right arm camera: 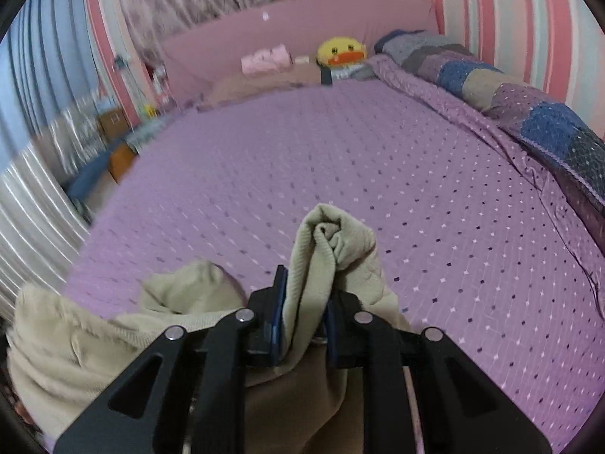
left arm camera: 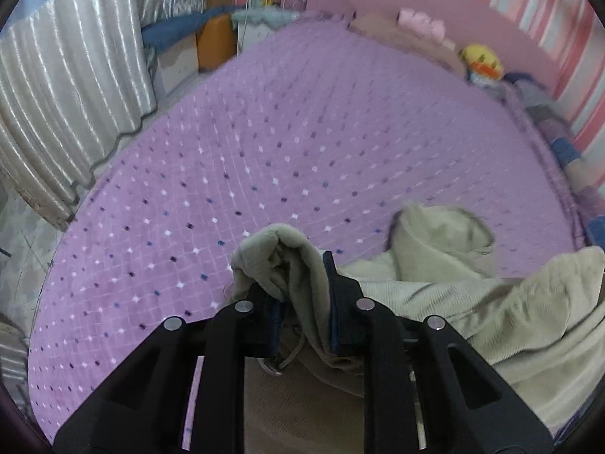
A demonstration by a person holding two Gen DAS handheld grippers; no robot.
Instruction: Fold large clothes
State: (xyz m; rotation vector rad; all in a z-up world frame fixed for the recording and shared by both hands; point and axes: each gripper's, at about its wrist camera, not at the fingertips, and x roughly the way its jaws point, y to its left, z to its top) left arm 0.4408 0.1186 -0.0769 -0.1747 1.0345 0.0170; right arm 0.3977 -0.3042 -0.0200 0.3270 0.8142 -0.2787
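Note:
A large beige ribbed garment [left arm camera: 472, 302] hangs bunched over the near edge of the purple bed [left arm camera: 302, 143]. My left gripper [left arm camera: 302, 295] is shut on a thick fold of it, and the cloth bulges up between the two black fingers. In the right wrist view the same beige garment [right arm camera: 94, 340] trails off to the left, and my right gripper [right arm camera: 302, 314] is shut on another bunched corner that sticks up past the pads. A drawstring loop dangles below the left grip.
The purple dotted bedspread [right arm camera: 340, 159] stretches ahead. A patchwork quilt [right arm camera: 510, 90] lies rolled along the right side. A yellow duck toy [right arm camera: 342, 51] and pink cloth [right arm camera: 264, 58] sit by the pink headboard. Silver curtains [left arm camera: 68, 106] hang left, with an orange box [left arm camera: 215, 41] beyond.

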